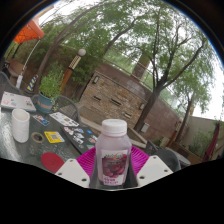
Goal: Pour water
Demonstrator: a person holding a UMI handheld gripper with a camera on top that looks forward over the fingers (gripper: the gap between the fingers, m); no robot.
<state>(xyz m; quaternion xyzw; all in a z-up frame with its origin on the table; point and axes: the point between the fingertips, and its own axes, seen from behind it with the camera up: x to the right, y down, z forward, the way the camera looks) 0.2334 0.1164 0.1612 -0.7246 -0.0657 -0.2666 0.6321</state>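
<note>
Outdoor scene seen from the gripper (113,172), whose two white fingers (73,172) sit at the bottom centre of the frame. Between them stands a clear plastic bottle (113,153) with a white cap and a pinkish label; the magenta pads (87,160) lie against its left and right sides, so the tongs look closed on it, opened only as wide as the bottle itself. Below and left of centre spreads a glass-topped table (30,148), its surface running off toward the left edge of the frame. On it, at the lower left, a white cup (20,125) stands upright, well apart from the bottle. A small red item (52,160) lies just left of the fingers, and cards and papers (63,119) lie scattered between cup and bottle. Upper half of the frame: trees (150,50), bright sky and a brick wall (110,95) beyond the table.
</note>
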